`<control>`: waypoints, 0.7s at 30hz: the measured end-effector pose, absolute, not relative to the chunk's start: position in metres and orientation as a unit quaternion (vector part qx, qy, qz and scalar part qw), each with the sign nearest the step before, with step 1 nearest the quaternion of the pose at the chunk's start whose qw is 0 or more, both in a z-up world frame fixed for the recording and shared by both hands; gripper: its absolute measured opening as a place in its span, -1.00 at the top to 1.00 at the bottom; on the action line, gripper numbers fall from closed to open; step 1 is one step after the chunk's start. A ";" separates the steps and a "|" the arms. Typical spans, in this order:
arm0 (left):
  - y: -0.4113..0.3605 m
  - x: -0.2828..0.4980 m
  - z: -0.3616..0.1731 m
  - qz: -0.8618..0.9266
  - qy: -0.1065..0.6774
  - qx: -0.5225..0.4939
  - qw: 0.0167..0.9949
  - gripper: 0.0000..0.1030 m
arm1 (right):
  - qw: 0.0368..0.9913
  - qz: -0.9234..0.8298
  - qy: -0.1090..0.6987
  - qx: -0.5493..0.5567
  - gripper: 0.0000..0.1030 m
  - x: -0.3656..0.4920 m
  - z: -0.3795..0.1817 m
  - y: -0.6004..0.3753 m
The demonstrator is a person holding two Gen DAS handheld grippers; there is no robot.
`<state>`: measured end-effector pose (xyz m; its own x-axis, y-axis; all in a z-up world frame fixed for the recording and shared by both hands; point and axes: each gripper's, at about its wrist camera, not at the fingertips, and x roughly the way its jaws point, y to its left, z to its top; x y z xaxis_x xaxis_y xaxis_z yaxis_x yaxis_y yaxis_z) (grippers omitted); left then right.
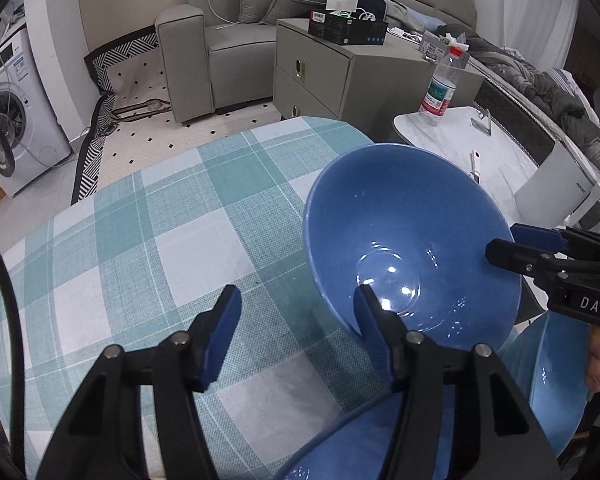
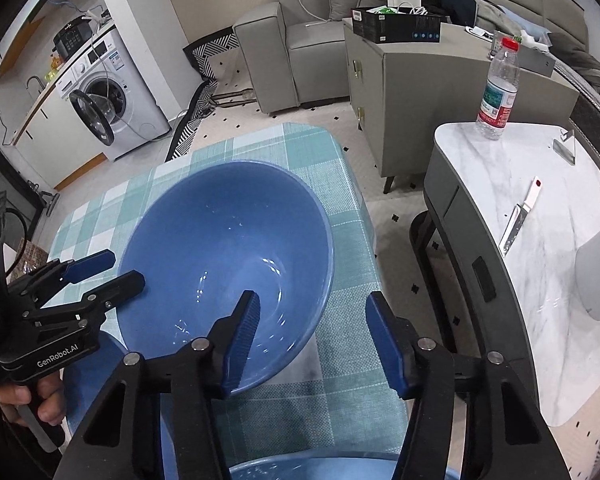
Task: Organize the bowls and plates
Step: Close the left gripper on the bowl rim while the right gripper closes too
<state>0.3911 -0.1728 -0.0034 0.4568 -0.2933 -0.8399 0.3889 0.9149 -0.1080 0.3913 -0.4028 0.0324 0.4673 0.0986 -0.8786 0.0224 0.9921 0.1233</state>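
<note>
A large blue bowl (image 1: 412, 240) stands on the green-and-white checked table (image 1: 160, 248); it also shows in the right wrist view (image 2: 224, 256). My left gripper (image 1: 296, 312) is open, its right finger in front of the bowl's near rim, the left finger over the cloth. My right gripper (image 2: 312, 320) is open, its left finger over the bowl's near rim, the right finger over the cloth. In the left wrist view the right gripper (image 1: 516, 246) sits at the bowl's right rim. More blue dishes lie near the bottom (image 1: 360, 440) and right (image 1: 560, 380).
A white marble side table (image 2: 540, 240) stands right of the checked table, with a water bottle (image 2: 498, 92) and a knife (image 2: 518, 216) on it. A grey cabinet (image 2: 420, 100), sofa and washing machine (image 2: 112, 96) stand further back.
</note>
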 end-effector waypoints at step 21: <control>-0.186 0.388 -0.003 -0.226 0.477 0.060 0.847 0.64 | 0.856 0.031 0.514 0.040 0.57 0.394 0.024 -0.400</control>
<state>0.3883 -0.1864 -0.0026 0.4425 -0.3256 -0.8356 0.4411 0.8903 -0.1134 0.3943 -0.3998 0.0243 0.4691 0.0949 -0.8780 -0.0119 0.9948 0.1012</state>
